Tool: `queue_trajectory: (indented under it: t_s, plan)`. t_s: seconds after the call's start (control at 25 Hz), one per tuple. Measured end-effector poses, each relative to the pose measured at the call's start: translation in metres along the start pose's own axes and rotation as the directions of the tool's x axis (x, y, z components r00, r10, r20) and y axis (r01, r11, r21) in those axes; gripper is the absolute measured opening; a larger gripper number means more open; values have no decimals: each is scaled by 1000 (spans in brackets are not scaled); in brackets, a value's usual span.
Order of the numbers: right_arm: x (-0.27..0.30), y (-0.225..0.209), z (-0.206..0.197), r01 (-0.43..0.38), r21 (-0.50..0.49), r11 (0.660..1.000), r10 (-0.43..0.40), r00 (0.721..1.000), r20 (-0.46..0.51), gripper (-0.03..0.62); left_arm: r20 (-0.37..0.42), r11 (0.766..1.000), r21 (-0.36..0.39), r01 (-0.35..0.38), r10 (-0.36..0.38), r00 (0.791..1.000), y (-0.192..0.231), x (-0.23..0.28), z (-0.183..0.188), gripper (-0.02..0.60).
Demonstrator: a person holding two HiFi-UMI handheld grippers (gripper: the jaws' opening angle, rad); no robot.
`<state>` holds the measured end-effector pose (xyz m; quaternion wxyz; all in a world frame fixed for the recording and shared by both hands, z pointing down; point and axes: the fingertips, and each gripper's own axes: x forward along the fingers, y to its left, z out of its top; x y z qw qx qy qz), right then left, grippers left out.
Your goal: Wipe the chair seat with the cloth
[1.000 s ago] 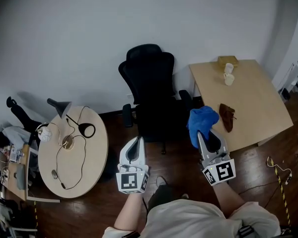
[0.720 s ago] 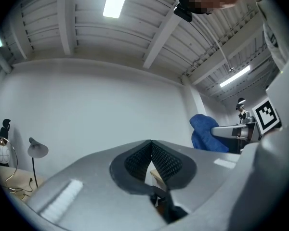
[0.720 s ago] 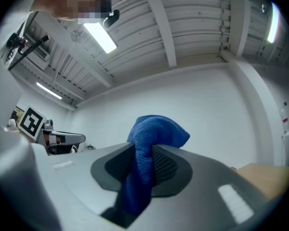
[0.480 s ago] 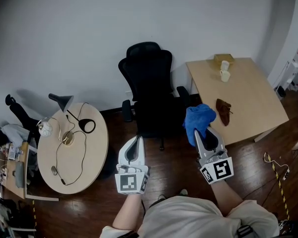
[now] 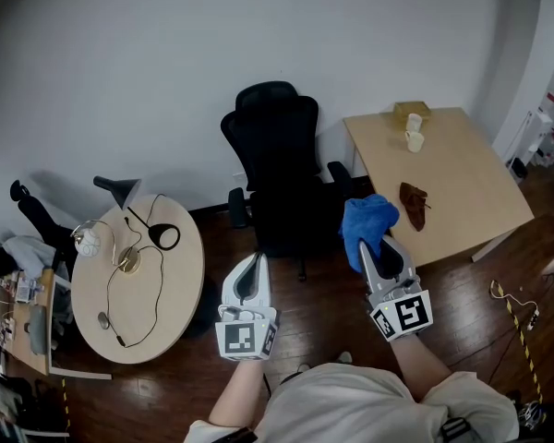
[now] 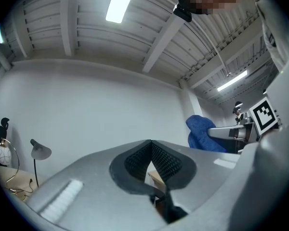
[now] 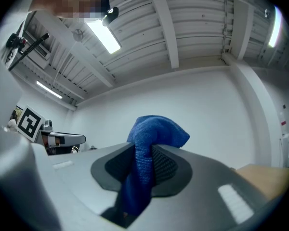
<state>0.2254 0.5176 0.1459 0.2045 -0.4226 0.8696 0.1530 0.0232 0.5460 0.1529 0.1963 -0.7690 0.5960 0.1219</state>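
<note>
Blue fluffy cloth (image 5: 367, 221) is clamped in the right tongs (image 5: 373, 247) and bunches above the tips. It is held just right of the black high-backed office chair (image 5: 279, 146), at the near corner of the square light-wood counter (image 5: 462, 183). It has not reached the black seat (image 5: 291, 218). Left tongs (image 5: 256, 260) are closed on nothing, tips meeting, in front of the chair.

Step, as judged: approach; wiping not begun. Next move calls for swinging the right tongs left and down until the cloth lies on the seat, then stroking across it.

Versus one second ago: cloth a shade nearer the chair, left tongs barely shifted, grip unchanged.
</note>
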Motion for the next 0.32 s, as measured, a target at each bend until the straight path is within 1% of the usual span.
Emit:
queue_trajectory:
  t_s: [0.08,0.32]
  plan:
    - [-2,3,2,-3,-3,1000,3,1000,2,92,17,1000,-5,4,-4,1000,-2,-1,3,63]
    - [-6,14,1,-14,7,1000,14,1000,-7,92,5,1000,-3,7,-7,1000,0,-11,6,63]
